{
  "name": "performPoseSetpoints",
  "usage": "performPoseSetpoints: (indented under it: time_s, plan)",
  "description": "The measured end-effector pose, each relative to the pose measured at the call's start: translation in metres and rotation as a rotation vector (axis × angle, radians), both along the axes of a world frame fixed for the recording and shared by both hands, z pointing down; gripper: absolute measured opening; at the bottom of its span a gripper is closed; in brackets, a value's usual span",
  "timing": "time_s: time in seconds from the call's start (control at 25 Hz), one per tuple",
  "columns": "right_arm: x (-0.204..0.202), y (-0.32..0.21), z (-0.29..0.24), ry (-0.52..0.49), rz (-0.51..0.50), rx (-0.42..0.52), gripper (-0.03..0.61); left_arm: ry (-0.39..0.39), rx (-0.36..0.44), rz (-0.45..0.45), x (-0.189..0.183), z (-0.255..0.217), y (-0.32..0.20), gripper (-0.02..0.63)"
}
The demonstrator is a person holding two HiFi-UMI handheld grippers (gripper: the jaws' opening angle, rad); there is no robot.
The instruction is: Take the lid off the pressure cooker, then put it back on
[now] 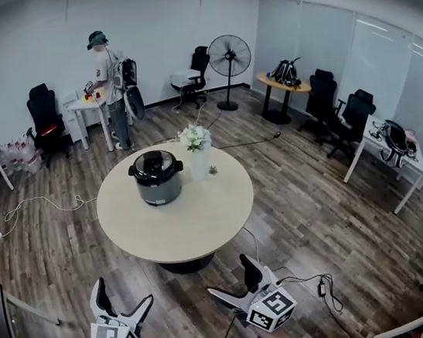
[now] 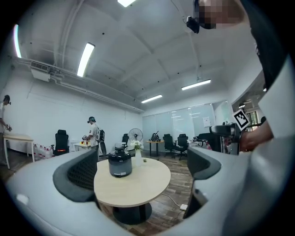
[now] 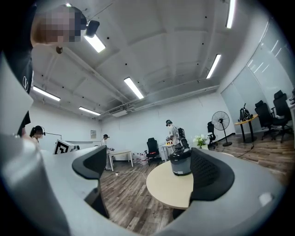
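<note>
- Pressure cooker (image 1: pixel 157 178): a dark grey round pot with black side handles, standing on the far left part of a round beige wooden table (image 1: pixel 196 225).
- Its black lid (image 1: pixel 154 164) sits on the pot with the knob on top.
- Only the head view shows the whole tabletop. A white vase of pale flowers (image 1: pixel 198 154) stands just right of the cooker, and the near half is bare.
- The left gripper view frames the cooker (image 2: pixel 120 165) far off between its jaws. The right gripper view shows it (image 3: pixel 180 163) against the right jaw's edge.
- The left gripper (image 1: pixel 122 292) and right gripper (image 1: pixel 230 276) are well short of the table, jaws spread wide with nothing between them.
- Bare wooden floor (image 1: pixel 304 214) rings the table, and a cable (image 1: pixel 309 279) lies on it at the near right.
</note>
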State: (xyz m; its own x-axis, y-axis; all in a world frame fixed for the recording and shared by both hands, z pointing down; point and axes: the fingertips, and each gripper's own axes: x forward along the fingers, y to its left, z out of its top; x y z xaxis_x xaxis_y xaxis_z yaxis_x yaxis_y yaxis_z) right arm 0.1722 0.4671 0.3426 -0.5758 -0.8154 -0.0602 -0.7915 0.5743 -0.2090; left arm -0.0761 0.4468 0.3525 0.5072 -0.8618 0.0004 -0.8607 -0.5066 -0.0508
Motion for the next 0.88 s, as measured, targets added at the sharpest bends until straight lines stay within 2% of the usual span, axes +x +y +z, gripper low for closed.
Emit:
performPoseSetpoints:
  time_s: [0.24, 0.44, 0.56, 0.72, 0.88]
  plan:
    - [0.009, -0.048, 0.000, -0.003, -0.018, -0.009, 0.566, -0.033, -0.012, -0.038, -0.001, 0.004, -0.041, 0.589]
    - [0.000, -0.110, 0.001, 0.011, -0.018, -0.018, 0.566, -0.018, -0.020, -0.031, -0.006, 0.014, -0.110, 0.589]
    - [-0.011, -0.159, 0.010, 0.039, -0.013, -0.037, 0.566, -0.005, -0.034, -0.007, -0.010, 0.031, -0.168, 0.589]
    - [-0.032, -0.246, 0.009, 0.053, -0.001, -0.055, 0.566, -0.035, -0.053, 0.034, -0.018, 0.056, -0.265, 0.589]
    - [-0.059, -0.340, 0.000, 0.106, 0.013, -0.077, 0.566, -0.025, -0.107, 0.074, -0.025, 0.079, -0.366, 0.589]
